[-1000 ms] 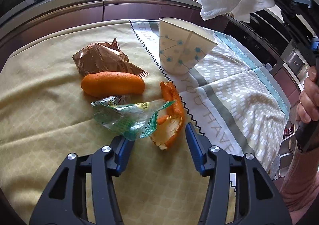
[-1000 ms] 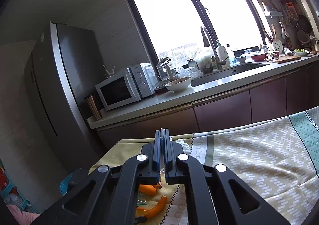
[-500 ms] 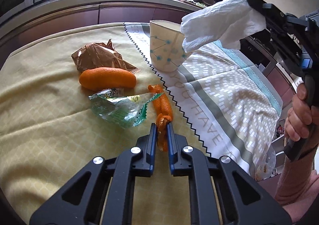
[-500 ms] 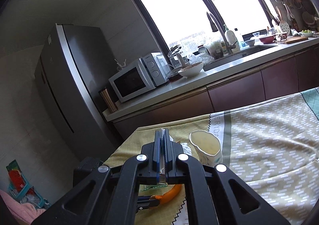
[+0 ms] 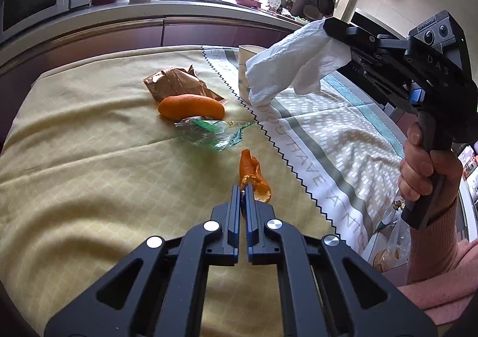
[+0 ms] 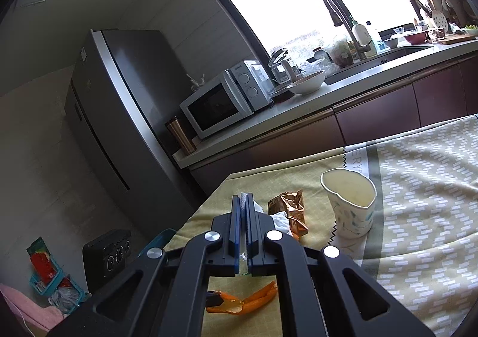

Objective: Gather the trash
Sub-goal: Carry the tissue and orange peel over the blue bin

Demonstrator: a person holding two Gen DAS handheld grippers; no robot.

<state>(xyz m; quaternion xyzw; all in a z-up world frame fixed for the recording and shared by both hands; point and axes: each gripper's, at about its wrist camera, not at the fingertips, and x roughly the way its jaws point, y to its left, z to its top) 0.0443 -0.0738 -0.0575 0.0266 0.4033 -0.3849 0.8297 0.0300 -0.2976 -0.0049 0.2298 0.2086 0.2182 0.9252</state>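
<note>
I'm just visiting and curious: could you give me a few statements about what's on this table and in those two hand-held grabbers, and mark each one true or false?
1. The left gripper is shut on a strip of orange peel. True.
2. The right gripper holds a green wrapper. False: it grips a white paper tissue; the green wrapper lies on the tablecloth.
3. The paper cup stands upright. True.
4. The brown wrapper sits inside the cup. False: it lies on the cloth, beside a second orange peel.
</note>
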